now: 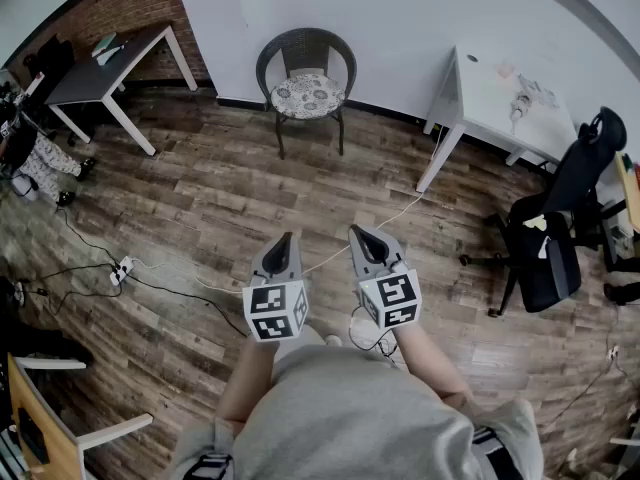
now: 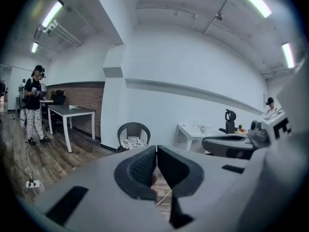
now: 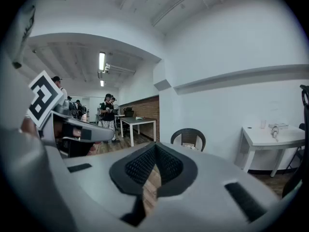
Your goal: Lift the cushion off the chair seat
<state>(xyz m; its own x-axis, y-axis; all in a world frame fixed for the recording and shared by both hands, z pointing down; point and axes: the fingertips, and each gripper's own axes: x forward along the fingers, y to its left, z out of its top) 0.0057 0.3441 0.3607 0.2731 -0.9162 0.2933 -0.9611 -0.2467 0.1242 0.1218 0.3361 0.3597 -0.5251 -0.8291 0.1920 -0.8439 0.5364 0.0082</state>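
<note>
**Inspector A:** Position of the cushion?

**Inspector B:** The patterned cushion (image 1: 307, 95) lies flat on the seat of the round-backed wicker chair (image 1: 305, 50). The chair stands at the far side of the room, against the white wall (image 1: 380, 8).

**Inspector A:** And the tools?

**Inspector B:** The left gripper (image 1: 287, 240) and right gripper (image 1: 356, 232) are side by side in the near middle, over the wood floor (image 1: 220, 198). Both point toward the chair and are well apart from it. Each has its jaws closed tip to tip, with nothing between them.

**Inspector A:** Surroundings?

**Inspector B:** A white table (image 1: 495, 93) stands right of the chair, along the far wall. A black office chair (image 1: 560, 218) is nearer, on the right. A dark-topped table (image 1: 100, 73) stands far left, by the brick wall. A white cable (image 1: 395, 211) crosses the floor from the white table toward the grippers. A power strip (image 1: 122, 268) lies on the left.
</note>
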